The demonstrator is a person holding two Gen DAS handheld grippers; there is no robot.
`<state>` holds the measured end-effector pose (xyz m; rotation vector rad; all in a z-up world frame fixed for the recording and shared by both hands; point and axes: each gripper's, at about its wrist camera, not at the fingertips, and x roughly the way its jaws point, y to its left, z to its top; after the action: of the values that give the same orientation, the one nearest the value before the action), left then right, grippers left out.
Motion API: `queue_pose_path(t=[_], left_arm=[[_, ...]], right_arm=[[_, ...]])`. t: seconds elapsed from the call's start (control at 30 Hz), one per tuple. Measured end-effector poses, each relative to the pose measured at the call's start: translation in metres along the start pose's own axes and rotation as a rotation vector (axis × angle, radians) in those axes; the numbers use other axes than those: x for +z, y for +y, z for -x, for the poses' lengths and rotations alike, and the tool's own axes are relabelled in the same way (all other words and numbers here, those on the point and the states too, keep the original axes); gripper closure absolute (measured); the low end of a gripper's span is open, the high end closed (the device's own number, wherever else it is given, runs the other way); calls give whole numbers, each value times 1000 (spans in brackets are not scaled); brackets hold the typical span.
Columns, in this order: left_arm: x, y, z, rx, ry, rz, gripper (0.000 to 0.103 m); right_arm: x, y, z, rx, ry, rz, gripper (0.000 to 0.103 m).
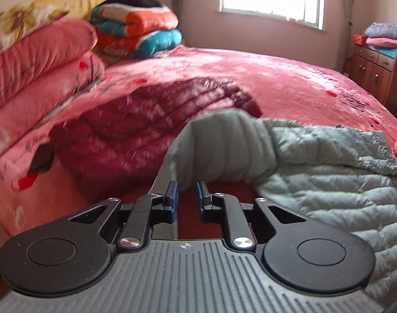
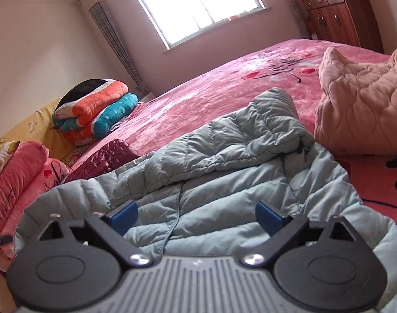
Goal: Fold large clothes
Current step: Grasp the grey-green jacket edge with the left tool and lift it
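— Looking along the left claw [image 1: 187, 195], what do you get?

— Its two blue-padded fingers [image 1: 174, 195] stand a narrow gap apart, with nothing pinched between them. Just beyond the tips a fold of the grey-green puffer jacket [image 1: 315, 167] rises up in a hump; the pads are not on it, as far as I can tell. The view is blurred on the left side.

— And the jacket itself?

— It lies spread on the bed [image 1: 276, 83], on the pink flowered cover, toward the near edge. Beside it, further left in the left wrist view, lies a dark maroon quilted garment [image 1: 135, 130], flat on the same cover. The two touch or overlap where the grey-green fold stands.

— The right claw [image 2: 195, 216]?

— Wide open. Its blue pads [image 2: 268, 216] sit far apart above the jacket [image 2: 224, 182], holding nothing. The quilted panels and a seam of the jacket show plainly between the fingers.

— Anything else on the bed?

— A pale pink quilted piece [image 2: 362, 104] heaped to the right of the jacket, just beside its upper corner. At the head of the bed, rolled pink bedding [image 1: 39, 60] and a folded orange and teal blanket [image 2: 94, 114], well apart from the jacket. A window [image 2: 195, 5] is in the far wall and a wooden cabinet [image 2: 339, 13] stands in the corner.
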<state>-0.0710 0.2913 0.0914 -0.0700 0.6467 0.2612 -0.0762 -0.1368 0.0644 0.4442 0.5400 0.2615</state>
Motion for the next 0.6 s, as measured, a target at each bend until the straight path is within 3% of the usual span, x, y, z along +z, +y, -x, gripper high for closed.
queue_pose_path(t=[0.07, 0.23, 0.3, 0.4, 0.5, 0.6], left_arm=[[-12, 4, -7, 14, 25, 3, 80], [-32, 0, -24, 24, 57, -33, 48], [-36, 4, -36, 39, 82, -61, 48], [-39, 0, -49, 63, 122, -87, 55], [-36, 4, -57, 74, 169, -52, 86], [-27, 9, -55, 40, 164, -17, 94]], right_arm=[[0, 0, -2, 7, 6, -3, 7], [-4, 7, -9, 23, 28, 30, 6], [-7, 10, -12, 24, 37, 50, 6], [-9, 14, -14, 27, 45, 74, 6], [-11, 14, -17, 27, 53, 79, 6], [-10, 11, -21, 25, 56, 71, 6]])
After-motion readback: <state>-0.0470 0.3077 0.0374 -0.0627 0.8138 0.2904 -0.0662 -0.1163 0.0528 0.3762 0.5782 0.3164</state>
